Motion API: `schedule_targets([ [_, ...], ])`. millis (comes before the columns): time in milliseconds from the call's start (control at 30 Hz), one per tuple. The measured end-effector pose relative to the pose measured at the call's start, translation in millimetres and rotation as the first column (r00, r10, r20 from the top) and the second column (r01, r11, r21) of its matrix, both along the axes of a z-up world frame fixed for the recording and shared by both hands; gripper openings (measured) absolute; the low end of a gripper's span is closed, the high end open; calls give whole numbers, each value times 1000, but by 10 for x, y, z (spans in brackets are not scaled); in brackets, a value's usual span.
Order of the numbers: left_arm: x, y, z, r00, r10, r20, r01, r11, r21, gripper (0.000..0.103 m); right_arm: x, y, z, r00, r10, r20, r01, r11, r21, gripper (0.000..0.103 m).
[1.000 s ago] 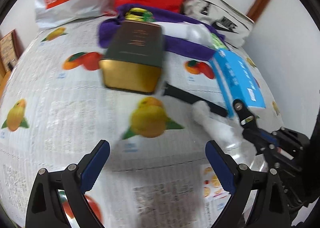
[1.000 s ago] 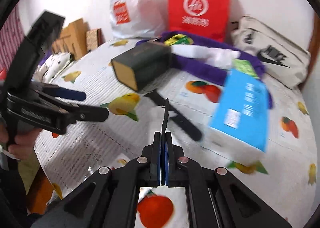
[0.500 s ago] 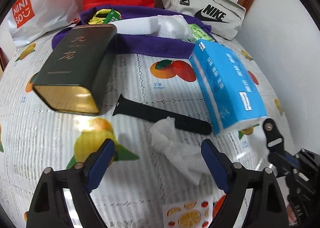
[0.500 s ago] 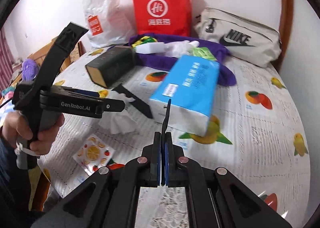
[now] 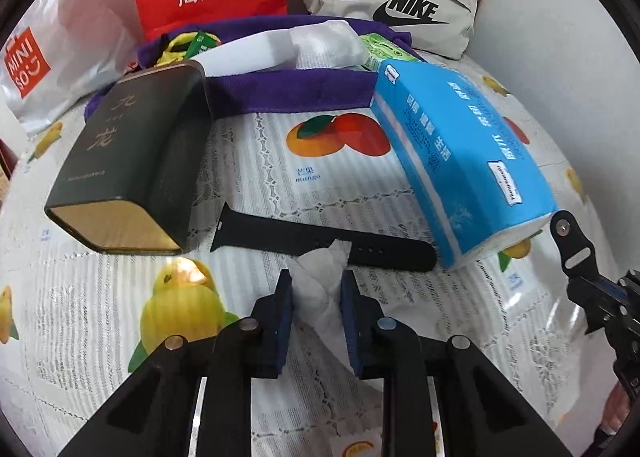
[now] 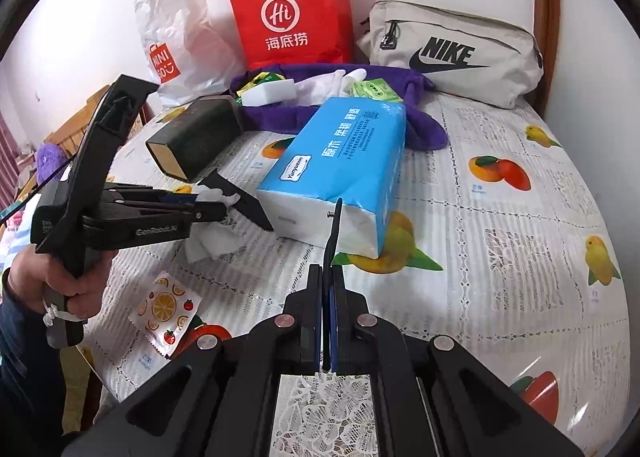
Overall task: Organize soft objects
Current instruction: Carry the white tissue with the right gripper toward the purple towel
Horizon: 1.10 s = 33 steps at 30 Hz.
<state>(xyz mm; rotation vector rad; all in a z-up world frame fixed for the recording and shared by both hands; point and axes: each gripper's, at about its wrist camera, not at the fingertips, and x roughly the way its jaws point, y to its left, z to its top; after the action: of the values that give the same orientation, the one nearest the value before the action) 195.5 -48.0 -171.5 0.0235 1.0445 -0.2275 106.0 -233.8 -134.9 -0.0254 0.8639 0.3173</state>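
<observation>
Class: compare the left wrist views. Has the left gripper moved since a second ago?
Yes. The left gripper has advanced toward the black strap, and its jaws are closing around the crumpled tissue.

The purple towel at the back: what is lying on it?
On the purple towel: a white sponge block, white plastic wrap, green packets. Whatever lies beneath them is covered.

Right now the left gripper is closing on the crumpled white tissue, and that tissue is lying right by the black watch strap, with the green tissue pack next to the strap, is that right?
One detail is off: the tissue pack is blue, not green, as the left wrist view shows. The rest holds: the left gripper is closing on the crumpled white tissue, which lies by the black watch strap.
</observation>
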Motion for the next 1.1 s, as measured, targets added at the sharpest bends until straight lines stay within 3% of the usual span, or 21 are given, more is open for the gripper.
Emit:
schedule_targets([
  [633, -287, 5, 565, 998, -23, 56, 26, 999, -47, 22, 138, -46, 327, 999, -53, 14, 53, 998, 19, 3],
  [1100, -164, 216, 943, 993, 27, 117, -19, 997, -70, 22, 366, 37, 552, 998, -51, 29, 50, 998, 32, 3],
])
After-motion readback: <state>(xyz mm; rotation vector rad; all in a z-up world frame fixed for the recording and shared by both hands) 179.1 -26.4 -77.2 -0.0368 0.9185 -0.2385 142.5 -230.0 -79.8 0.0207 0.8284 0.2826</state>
